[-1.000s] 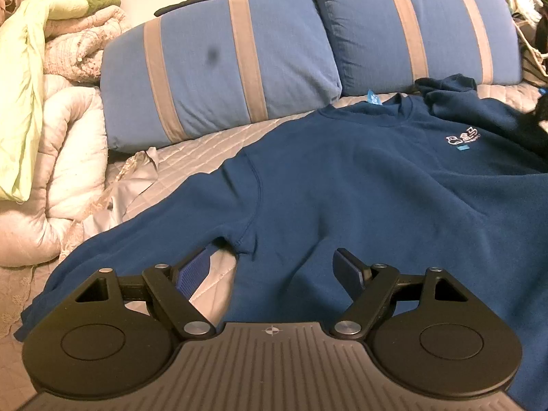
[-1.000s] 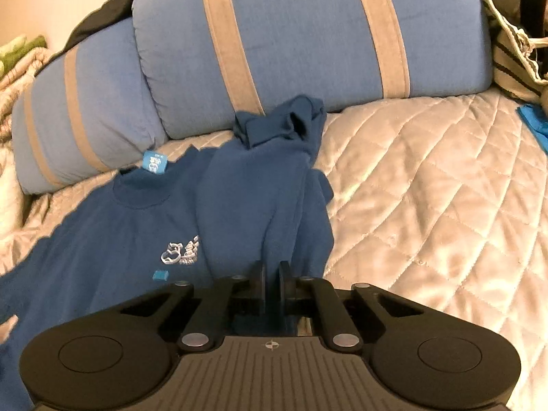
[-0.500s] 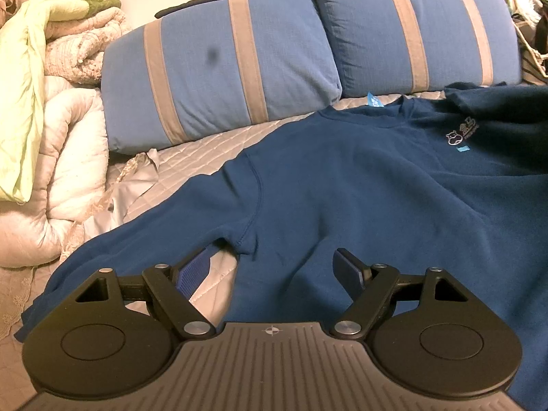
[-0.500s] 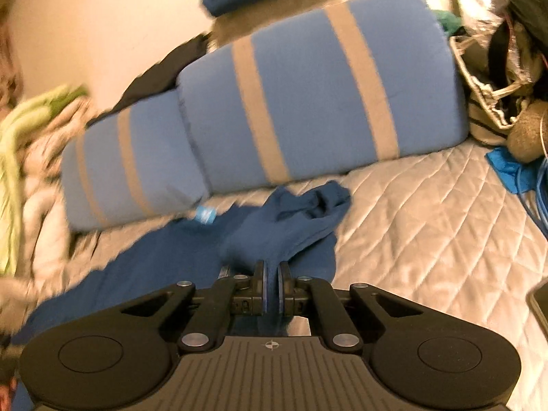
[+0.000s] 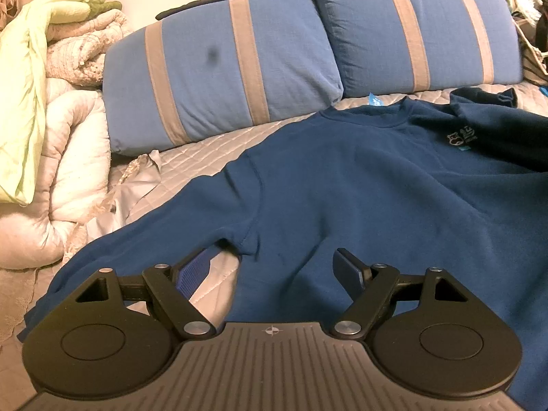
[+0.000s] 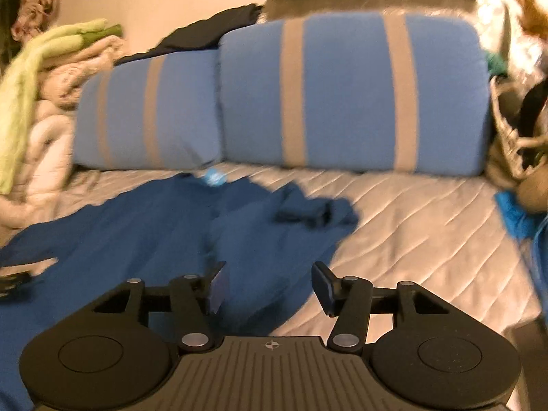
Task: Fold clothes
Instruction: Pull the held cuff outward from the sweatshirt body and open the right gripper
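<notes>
The right tool (image 6: 269, 287) has let go and spread wide above the dark blue fleece sweatshirt (image 5: 342, 185), face-up on the quilted bed (image 6: 411, 226). The left tool (image 5: 272, 270) gapes empty near its armpit; fold that sleeve (image 5: 154, 236) flat across.

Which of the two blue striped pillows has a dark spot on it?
The left pillow, nearest the pile of pale bedding, has a dark smudge between its two beige stripes. The right pillow shows no mark.
</notes>
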Tool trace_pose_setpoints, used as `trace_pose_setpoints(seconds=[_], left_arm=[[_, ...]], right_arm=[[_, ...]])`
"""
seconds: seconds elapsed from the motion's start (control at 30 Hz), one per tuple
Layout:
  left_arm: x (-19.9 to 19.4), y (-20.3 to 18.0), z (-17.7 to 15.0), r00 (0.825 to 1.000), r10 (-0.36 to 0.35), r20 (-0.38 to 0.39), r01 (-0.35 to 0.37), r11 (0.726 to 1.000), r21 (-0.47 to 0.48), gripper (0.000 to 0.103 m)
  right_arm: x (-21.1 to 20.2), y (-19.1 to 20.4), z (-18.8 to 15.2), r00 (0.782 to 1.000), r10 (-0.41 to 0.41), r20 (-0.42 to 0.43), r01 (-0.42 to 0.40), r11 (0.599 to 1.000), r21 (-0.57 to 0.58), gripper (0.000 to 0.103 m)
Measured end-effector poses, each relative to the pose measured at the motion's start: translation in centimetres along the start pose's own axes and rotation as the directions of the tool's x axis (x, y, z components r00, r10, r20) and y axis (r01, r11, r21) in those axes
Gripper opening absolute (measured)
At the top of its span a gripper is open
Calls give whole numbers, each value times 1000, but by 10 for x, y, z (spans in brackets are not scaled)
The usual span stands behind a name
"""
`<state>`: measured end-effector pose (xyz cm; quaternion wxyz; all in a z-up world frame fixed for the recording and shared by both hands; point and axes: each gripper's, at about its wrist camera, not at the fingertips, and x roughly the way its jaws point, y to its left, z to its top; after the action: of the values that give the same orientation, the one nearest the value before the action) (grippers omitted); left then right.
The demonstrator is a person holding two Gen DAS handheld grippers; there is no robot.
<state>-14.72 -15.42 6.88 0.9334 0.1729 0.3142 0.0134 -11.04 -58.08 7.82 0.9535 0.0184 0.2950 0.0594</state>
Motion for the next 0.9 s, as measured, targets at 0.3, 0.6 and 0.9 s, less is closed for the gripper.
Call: trace_pose_setpoints(seconds=[0.3, 0.6, 0.9], left_arm=[[1, 2, -1, 1000, -7, -2, 7, 1000, -5, 79], [4, 4, 0, 1000, -19, -7, 19, 1000, -10, 79], [4, 2, 0, 1000, -20, -7, 20, 1000, -13, 79]], right_arm=[[69, -6, 12, 989, -150, -6, 148, 979, -139, 56], [134, -1, 20, 974, -224, -23, 213, 949, -231, 34], [110, -84, 70, 998, -55, 3, 51, 939, 339, 11]])
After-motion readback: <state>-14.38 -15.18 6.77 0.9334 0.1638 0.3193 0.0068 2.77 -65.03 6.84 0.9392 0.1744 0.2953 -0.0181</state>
